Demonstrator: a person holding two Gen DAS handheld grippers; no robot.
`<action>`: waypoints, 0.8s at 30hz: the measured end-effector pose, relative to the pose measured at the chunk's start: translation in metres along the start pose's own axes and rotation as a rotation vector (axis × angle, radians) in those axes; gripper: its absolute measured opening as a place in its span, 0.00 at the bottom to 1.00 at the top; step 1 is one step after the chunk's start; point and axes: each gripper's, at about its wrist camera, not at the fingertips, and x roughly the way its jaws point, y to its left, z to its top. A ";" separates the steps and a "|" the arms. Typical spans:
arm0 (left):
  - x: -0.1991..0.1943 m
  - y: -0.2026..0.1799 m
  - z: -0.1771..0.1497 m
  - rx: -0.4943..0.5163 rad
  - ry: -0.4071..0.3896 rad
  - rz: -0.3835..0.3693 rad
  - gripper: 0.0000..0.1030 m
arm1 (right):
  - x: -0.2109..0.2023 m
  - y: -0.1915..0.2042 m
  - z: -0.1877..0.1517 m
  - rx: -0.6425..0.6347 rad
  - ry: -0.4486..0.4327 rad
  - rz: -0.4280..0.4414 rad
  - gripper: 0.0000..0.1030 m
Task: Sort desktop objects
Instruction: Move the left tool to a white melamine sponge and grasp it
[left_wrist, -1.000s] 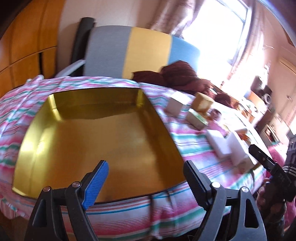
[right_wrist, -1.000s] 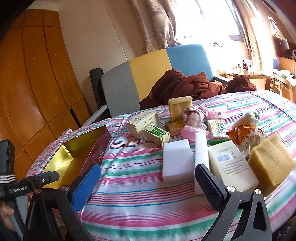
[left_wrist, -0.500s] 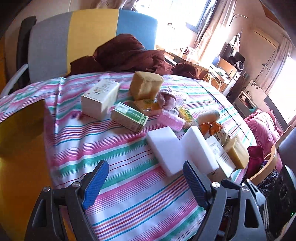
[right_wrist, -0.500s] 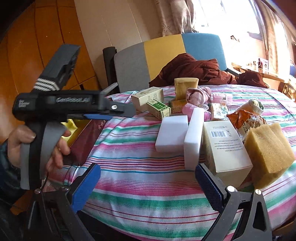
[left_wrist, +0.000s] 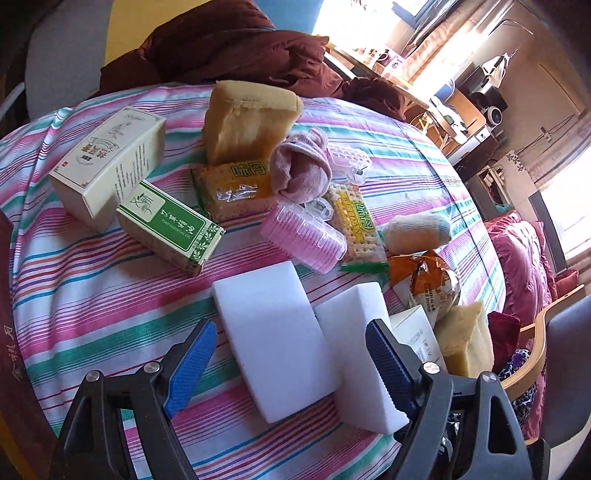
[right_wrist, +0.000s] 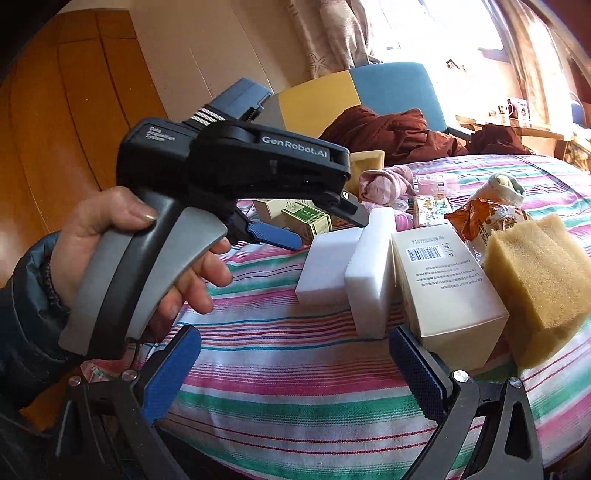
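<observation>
moved since a second ago: left gripper (left_wrist: 291, 354) has swung off the gold tray, now out of view, and over the clutter on the striped tablecloth (left_wrist: 92, 288); right gripper (right_wrist: 291, 373) has edged nearer the table edge. left gripper: fingers wide apart, empty, hovering with the flat white foam block (left_wrist: 273, 339) lying between them; a second white foam block (left_wrist: 360, 354) stands on edge touching its right side. right gripper: fingers apart, empty, low at the near edge, a cream barcode box (right_wrist: 443, 288) just beyond its right finger. the person's hand (right_wrist: 122, 243) grips the left tool's handle. further stock: green-label box (left_wrist: 170, 229), cream box (left_wrist: 107, 166), pink ribbed case (left_wrist: 303, 236), yellow sponge (left_wrist: 247, 122), cracker packs, socks, far across the table. step in hand, judged: closing on the flat foam block. advice: lower squarely, pinch its long sides only, keep the right finger clear of the upright neighbour, squeeze gently since foam yields.
</observation>
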 end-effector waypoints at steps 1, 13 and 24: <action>0.003 0.001 0.001 -0.009 0.007 0.010 0.82 | 0.000 -0.002 0.000 0.007 -0.003 0.001 1.00; 0.020 0.005 -0.010 0.055 0.016 0.137 0.77 | 0.009 -0.016 -0.003 0.058 0.013 0.004 1.00; -0.018 0.043 -0.043 0.067 -0.015 0.138 0.67 | 0.012 -0.015 0.000 0.085 0.024 0.029 1.00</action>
